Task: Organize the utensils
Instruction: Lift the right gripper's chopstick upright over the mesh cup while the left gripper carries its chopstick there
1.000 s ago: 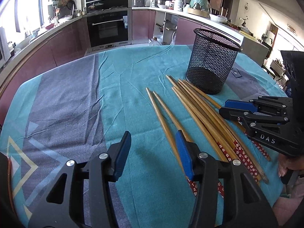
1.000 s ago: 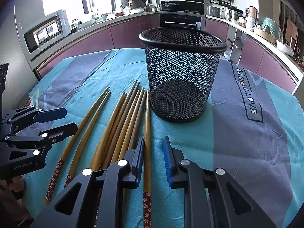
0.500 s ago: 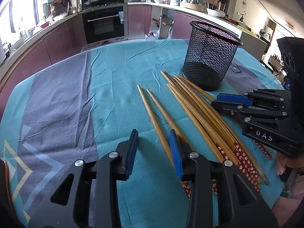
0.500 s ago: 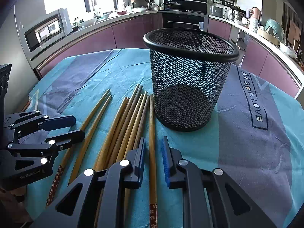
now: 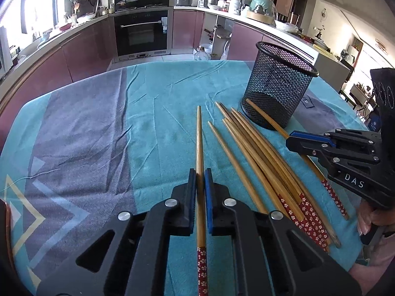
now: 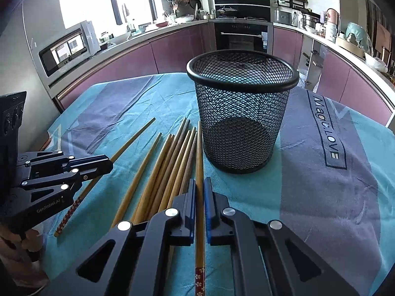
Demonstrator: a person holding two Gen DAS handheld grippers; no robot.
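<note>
Several wooden chopsticks (image 5: pixel 256 148) with red flowered ends lie side by side on the teal cloth, in front of an empty black mesh holder (image 5: pixel 277 86). My left gripper (image 5: pixel 200 172) is shut on the leftmost chopstick (image 5: pixel 199 133), which runs straight ahead between the pads. My right gripper (image 6: pixel 200 183) is shut on the rightmost chopstick (image 6: pixel 199 148), whose tip lies beside the mesh holder (image 6: pixel 243 111). The pile (image 6: pixel 167 167) lies between the two grippers. Each gripper shows in the other's view, the right one (image 5: pixel 293 141) and the left one (image 6: pixel 108 164).
The table is covered by a teal and grey cloth (image 5: pixel 86 133) with "Magic LOVE" printed at the right (image 6: pixel 325 128). Kitchen counters and an oven (image 5: pixel 142 33) stand beyond the table's far edge.
Both grippers have closed, each on one chopstick. The left gripper shifted right onto the leftmost chopstick, which now points straight ahead, apart from its neighbour.
</note>
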